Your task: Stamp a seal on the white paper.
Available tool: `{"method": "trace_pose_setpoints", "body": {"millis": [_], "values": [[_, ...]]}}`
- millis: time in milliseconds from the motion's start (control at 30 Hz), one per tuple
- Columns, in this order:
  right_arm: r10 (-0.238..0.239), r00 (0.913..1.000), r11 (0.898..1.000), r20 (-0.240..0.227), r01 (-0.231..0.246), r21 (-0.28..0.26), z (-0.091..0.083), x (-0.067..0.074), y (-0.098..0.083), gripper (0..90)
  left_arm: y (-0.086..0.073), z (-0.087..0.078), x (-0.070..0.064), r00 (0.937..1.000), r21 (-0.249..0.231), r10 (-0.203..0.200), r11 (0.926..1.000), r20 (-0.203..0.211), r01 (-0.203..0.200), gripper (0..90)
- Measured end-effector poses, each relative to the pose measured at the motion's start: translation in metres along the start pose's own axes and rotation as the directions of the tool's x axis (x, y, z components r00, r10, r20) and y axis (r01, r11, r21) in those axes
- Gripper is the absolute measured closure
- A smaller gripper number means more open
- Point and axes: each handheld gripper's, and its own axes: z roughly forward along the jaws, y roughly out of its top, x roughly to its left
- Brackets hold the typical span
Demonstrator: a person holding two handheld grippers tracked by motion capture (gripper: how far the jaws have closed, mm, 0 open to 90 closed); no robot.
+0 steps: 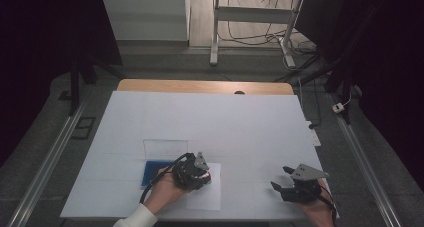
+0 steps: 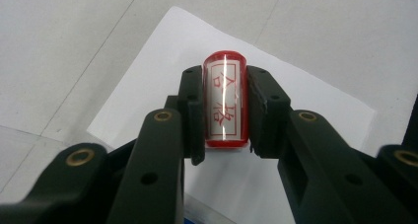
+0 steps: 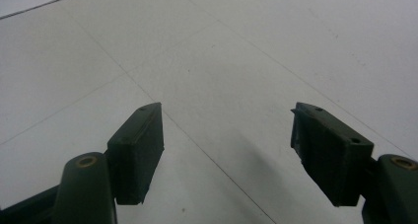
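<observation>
A red cylindrical stamp [image 2: 225,99] with a white label and red characters sits between the black pads of my left gripper [image 2: 226,81], which is shut on it. In the high view the left gripper [image 1: 207,176] holds the stamp [image 1: 207,177] low over a small white sheet of paper [image 1: 205,199] near the table's front. I cannot tell whether the stamp touches the paper [image 2: 315,100]. My right gripper [image 1: 281,177] rests at the front right, held by a hand. Its jaws stand wide open [image 3: 226,115] over the bare white surface with nothing between them.
A blue ink pad [image 1: 152,173] lies just left of the left gripper, with a clear lid [image 1: 165,148] behind it. White covering [image 1: 200,117] spreads over the table, and a wooden edge [image 1: 205,86] shows at the back. Dark stands and cables surround the table.
</observation>
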Motion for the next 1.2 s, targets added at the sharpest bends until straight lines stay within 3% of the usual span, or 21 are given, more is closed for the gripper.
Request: {"method": "trace_pose_setpoints", "body": {"millis": [767,933,1200], "values": [[0.001,1.0,1.0,0.002,-0.001,-0.003,-0.001,0.0,0.001,28.0,0.0,-0.001,-0.001,1.0,-0.008,-0.007,0.9999,-0.005,0.007,70.9],[0.008,1.0,1.0,0.002,-0.008,-0.005,-0.002,-0.001,0.0,28.0,0.0,-0.006,-0.004,0.9994,-0.049,0.024,0.9985,-0.024,-0.026,70.5],[0.007,1.0,1.0,0.006,-0.007,-0.008,-0.003,-0.002,0.0,28.0,0.002,-0.034,0.0,0.9999,-0.155,-0.005,0.9879,0.011,0.006,70.3]]}}
